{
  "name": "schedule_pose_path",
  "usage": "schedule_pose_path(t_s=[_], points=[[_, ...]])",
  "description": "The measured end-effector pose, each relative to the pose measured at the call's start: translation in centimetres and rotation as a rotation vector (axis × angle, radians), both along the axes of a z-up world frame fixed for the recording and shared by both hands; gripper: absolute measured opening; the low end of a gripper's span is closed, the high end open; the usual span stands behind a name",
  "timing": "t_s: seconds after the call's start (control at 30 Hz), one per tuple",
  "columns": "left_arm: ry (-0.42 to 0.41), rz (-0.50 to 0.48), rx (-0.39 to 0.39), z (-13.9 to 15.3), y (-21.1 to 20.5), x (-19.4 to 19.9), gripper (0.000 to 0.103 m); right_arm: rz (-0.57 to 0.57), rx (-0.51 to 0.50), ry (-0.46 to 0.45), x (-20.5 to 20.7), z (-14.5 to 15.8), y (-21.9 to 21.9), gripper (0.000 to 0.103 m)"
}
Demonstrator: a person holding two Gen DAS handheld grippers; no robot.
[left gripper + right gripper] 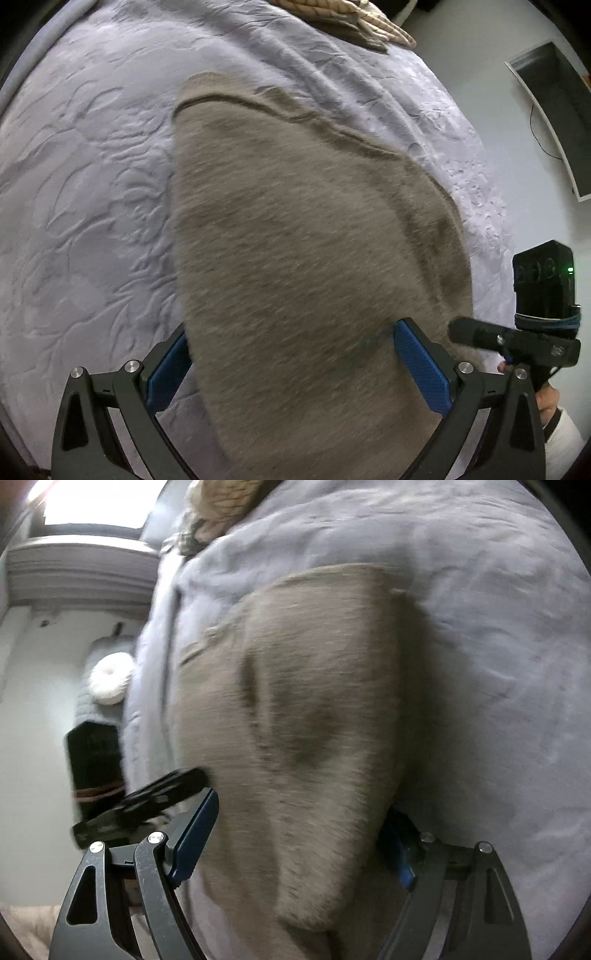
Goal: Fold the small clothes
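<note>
A fuzzy taupe garment lies spread on a lavender bed, one edge folded over toward 1 o'clock, near end draping toward 6 o'clock.

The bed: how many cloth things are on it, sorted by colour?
Taupe fuzzy garment: 1
Lavender bedspread: 1
Cream knitted item, at the far edge: 1
Total: 3

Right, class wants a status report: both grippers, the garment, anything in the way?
Left gripper open, fingers astride the tan fuzzy garment. Right gripper open likewise. Garment flat on grey bedspread. Nothing obstructing.
</note>
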State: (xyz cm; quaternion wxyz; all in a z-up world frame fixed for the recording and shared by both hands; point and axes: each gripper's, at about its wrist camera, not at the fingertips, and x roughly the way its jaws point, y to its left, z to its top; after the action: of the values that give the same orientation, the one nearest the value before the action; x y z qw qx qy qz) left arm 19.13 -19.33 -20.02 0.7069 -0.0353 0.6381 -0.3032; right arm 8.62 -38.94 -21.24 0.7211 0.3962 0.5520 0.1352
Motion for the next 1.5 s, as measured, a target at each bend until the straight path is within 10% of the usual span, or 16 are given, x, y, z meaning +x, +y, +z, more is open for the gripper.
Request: schedule_pose_path(t_s=[0.3, 0.5, 0.77, 1.2, 1.5], points=[[0.021, -0.011, -0.004, -1.9, -0.8, 0.3, 0.103, -0.015, 0.022, 0.029, 1.1, -2.3, 0.0, 0.083], [-0.008, -0.017, 0.005, -1.3, -1.2, -0.1, 0.090, -0.038, 0.023, 0.047, 1.1, -2.1, 0.6, 0.034], [-0.085, -0.072, -0.044, 2.4, -0.1, -1.5, 0.043, -0.069, 0.147, -0.014, 0.5, 1.3, 2.3, 0.032], [-0.045, -0.034, -0.070, 8.2, 7.3, -5.3, 0.043, -0.006, 0.219, -0.008, -1.2, 6.1, 10.4, 0.032], [0.022, 0.010, 0.020, 8.0, 13.9, -9.3, 0.043, 0.038, 0.249, 0.075, -3.3, 3.2, 18.4, 0.032]])
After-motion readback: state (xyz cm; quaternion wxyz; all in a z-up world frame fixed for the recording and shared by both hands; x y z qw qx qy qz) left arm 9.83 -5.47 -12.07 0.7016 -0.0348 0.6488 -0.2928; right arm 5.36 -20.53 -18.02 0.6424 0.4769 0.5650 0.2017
